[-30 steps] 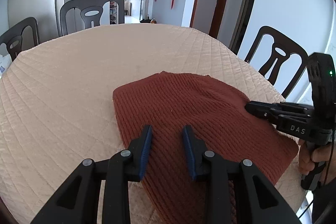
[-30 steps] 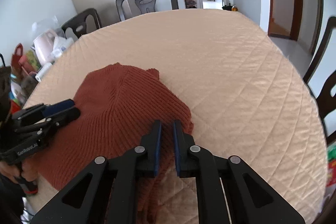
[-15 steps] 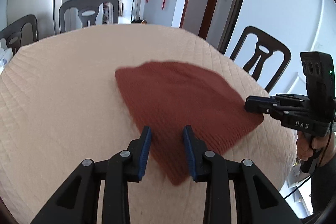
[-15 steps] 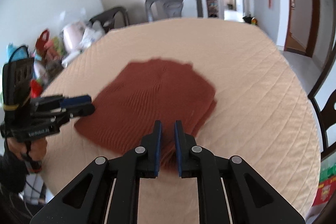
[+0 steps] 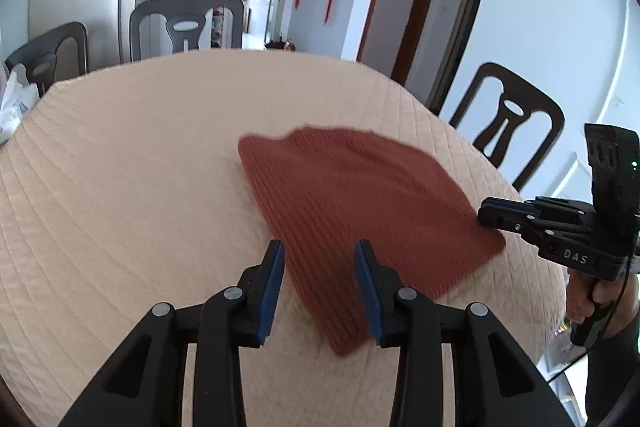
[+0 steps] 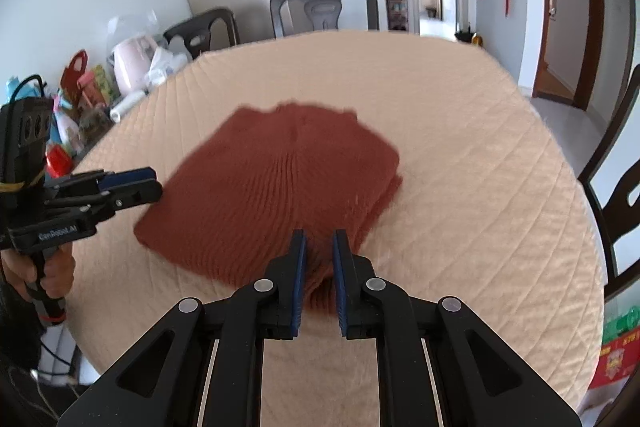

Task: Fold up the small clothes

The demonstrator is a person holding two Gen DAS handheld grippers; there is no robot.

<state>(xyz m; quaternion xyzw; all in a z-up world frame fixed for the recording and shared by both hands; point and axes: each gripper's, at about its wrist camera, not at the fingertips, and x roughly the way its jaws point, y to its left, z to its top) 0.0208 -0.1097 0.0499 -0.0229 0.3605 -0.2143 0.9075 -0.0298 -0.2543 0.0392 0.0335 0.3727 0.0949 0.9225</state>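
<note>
While I am easing both hands back toward myself, the rust knitted garment [image 5: 360, 211] is lying folded and flat on the quilted bench [image 5: 120, 187], where a second ago it was spread wider and reaching under both claws. The left claw [image 5: 319, 259] has just been opening and is standing open above the garment's near corner, pressing on nothing. The right claw [image 6: 319, 247] has just been parting a little too; its jaws are only narrowly apart over the near edge, and I am seeing no cloth pinched between them. I am judging this fold as laid down and let go, with perhaps one more fold or a tidy-up left. Chairs [image 5: 188, 27] are ringing the bench and clutter [image 6: 100, 83] is sitting beyond its far left edge, well apart; nothing is blocking my reach.
</note>
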